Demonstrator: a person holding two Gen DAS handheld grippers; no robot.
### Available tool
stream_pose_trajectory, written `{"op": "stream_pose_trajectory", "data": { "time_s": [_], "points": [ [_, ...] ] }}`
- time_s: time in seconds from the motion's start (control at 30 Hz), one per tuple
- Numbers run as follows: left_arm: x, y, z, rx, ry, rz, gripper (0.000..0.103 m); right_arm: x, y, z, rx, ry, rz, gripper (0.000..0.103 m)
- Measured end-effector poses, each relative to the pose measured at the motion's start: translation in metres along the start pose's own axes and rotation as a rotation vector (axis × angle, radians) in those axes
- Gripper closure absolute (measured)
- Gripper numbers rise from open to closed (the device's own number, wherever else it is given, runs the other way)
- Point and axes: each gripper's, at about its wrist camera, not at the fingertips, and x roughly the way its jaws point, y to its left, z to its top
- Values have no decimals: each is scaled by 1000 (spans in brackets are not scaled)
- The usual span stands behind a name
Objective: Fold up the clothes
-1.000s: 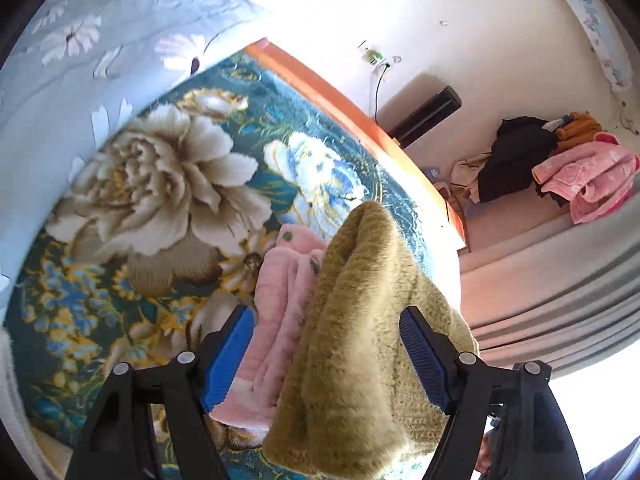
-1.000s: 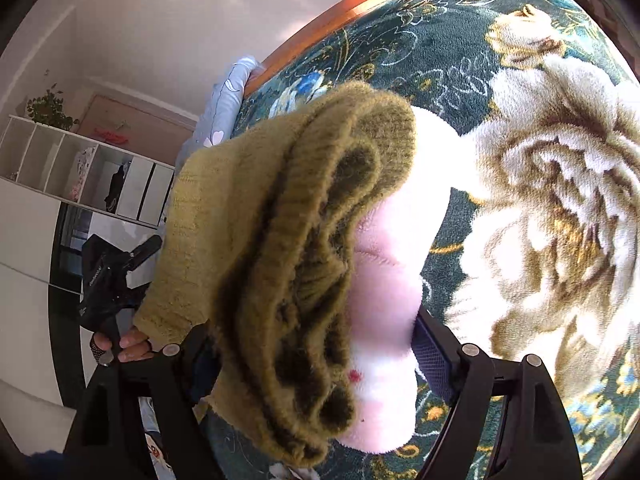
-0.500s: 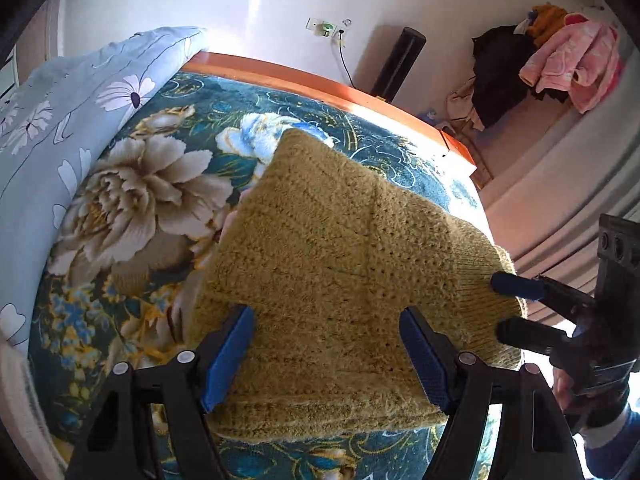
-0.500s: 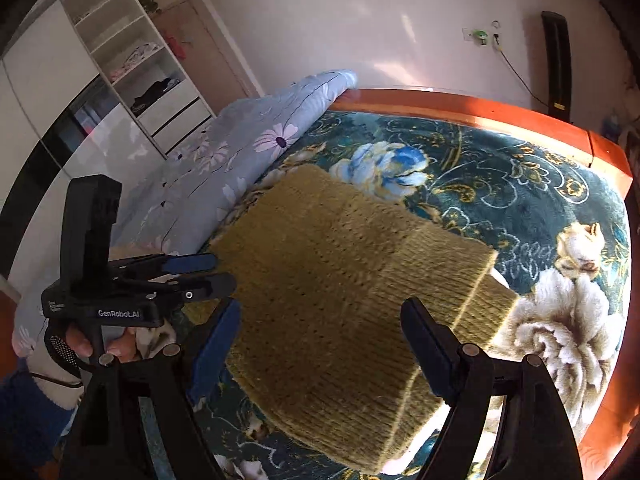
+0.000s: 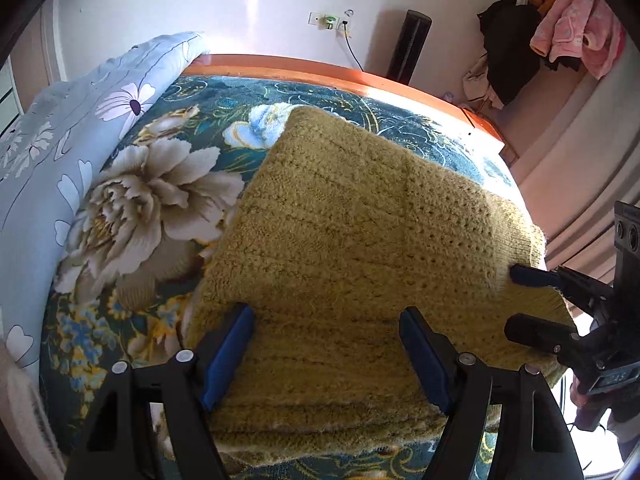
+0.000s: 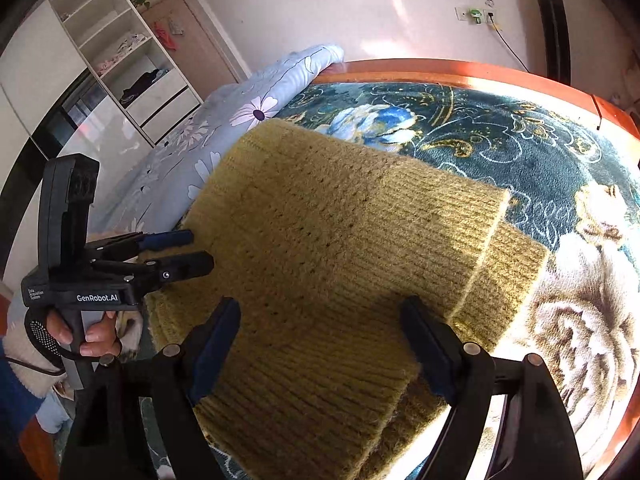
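Note:
An olive knitted sweater [image 5: 360, 232] [image 6: 340, 240] lies folded flat on the floral teal bedspread [image 5: 152, 200], with a ribbed layer sticking out at its right side [image 6: 508, 276]. My left gripper [image 5: 326, 316] hovers open over the sweater's near left part; its pads do not press on the knit. My right gripper [image 6: 322, 304] is open too, over the near right part. Each appears in the other's view: the right gripper [image 5: 512, 298] at the sweater's right corner, the left gripper [image 6: 200, 248] at its left edge, held by a hand [image 6: 92, 332].
A blue-grey flowered quilt [image 5: 60, 152] is bunched along the bed's left side. An orange bed frame [image 5: 320, 70] runs along the far edge. A clothes pile [image 5: 560, 36] and a black upright unit [image 5: 412, 48] stand by the wall. White shelves [image 6: 120, 60] are at the left.
A second ago the sweater hung bunched between both jaws with a pink garment. Now it lies flat on the bed, and both grippers have rolled level above its near edge.

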Motion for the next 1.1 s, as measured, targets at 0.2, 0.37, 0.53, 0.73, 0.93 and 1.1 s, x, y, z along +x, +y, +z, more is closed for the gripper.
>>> {"op": "stream_pose_trajectory", "data": {
  "time_s": [0.2,0.37,0.53,0.73,0.93,1.1],
  "points": [
    [-43,-23,-22,-112,-105,53,24,-26,11,0,11,-12,11,19],
    [-55,-35,-76,-245,-132,102,16,-53,14,-29,9,-32,-39,19],
    [-40,-57,-116,-219,-114,231,4,-56,10,-61,-2,11,-32,19],
    [-22,-60,-134,-286,-141,259,0,-38,12,-83,-33,3,-18,19],
    [-10,-61,-142,-348,-150,298,0,-25,12,-90,-47,-23,-32,15],
    [0,-55,-149,-355,-148,312,0,-18,11,-96,-44,-53,-34,6]
  ]
}}
